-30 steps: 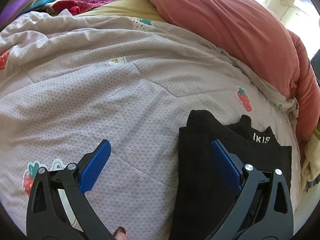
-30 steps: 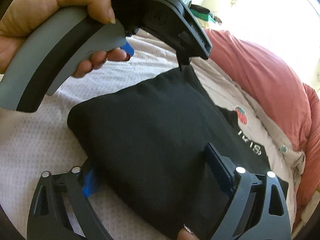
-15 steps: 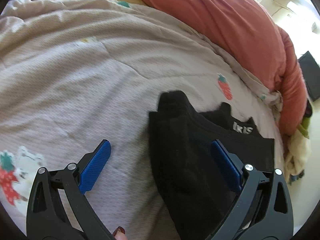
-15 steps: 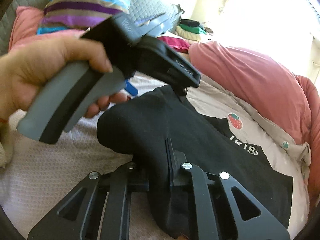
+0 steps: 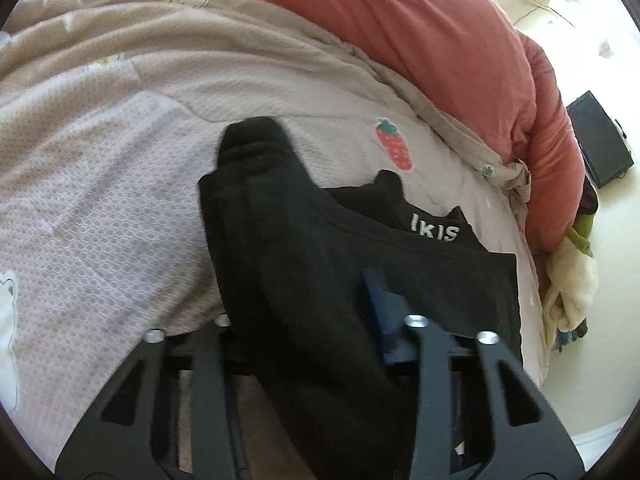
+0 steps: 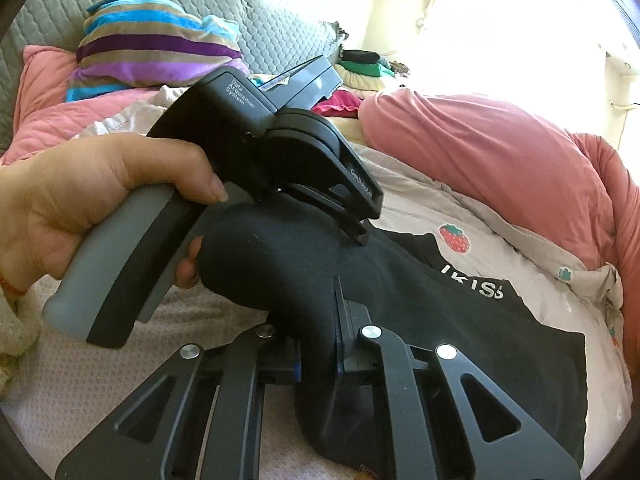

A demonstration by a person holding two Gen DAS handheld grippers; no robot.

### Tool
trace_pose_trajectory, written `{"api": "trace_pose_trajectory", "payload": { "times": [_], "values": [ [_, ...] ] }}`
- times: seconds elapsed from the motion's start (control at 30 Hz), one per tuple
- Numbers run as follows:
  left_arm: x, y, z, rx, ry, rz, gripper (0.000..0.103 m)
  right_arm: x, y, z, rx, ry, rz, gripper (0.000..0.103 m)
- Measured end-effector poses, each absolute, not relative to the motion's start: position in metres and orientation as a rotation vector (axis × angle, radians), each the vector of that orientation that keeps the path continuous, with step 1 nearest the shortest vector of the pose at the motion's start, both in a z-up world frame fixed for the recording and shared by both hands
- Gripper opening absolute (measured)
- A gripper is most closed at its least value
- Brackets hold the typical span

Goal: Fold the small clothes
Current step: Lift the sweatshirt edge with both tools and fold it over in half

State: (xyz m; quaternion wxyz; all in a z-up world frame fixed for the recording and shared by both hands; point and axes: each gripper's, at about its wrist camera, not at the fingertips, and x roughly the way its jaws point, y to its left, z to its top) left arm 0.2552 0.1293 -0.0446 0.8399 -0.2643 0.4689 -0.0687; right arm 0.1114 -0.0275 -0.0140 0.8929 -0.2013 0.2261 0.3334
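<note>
Both tongs have closed since the earlier frames, when they stood wide around the black garment (image 5: 304, 264): the left tongs (image 5: 320, 320) have just been closing and now pinch a thick bunch of its near-left edge, and the right tongs (image 6: 320, 344) are clamped tight on a fold nearer its right. Garment lies on the bed quilt (image 5: 100, 200), its lettered part flat at far right, the gripped part raised in a hump. Two holds along one edge suggest a lift to carry that side over the flat part. Open quilt to the left and far side gives room; the pink duvet (image 5: 420, 52) bounds the far right. Left hand (image 6: 92, 208) sits close above the hump.
</note>
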Motion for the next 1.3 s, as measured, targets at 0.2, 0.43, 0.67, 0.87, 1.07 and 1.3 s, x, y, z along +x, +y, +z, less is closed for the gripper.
{"api": "trace_pose_trajectory", "payload": {
  "times": [0.2,0.43,0.67,0.87,1.07,1.3],
  "values": [
    [0.246,0.112,-0.017,-0.511,0.938,-0.142,0.021,0.108,-0.046,-0.006,-0.375,0.44,0.682,0.009],
    [0.241,0.078,0.013,-0.433,0.907,-0.138,0.021,0.105,-0.078,0.005,-0.3,0.419,0.635,0.008],
    [0.24,0.041,0.036,-0.356,0.898,-0.127,0.021,0.102,-0.112,0.012,-0.244,0.411,0.606,0.007],
    [0.239,0.013,0.046,-0.313,0.902,-0.123,0.021,0.097,-0.138,0.013,-0.21,0.406,0.586,0.007],
    [0.245,-0.018,0.051,-0.284,0.915,-0.13,0.021,0.1,-0.163,0.013,-0.165,0.412,0.564,0.007],
    [0.256,-0.059,0.051,-0.235,0.939,-0.147,0.022,0.105,-0.194,0.009,-0.121,0.424,0.527,0.007]
  ]
}}
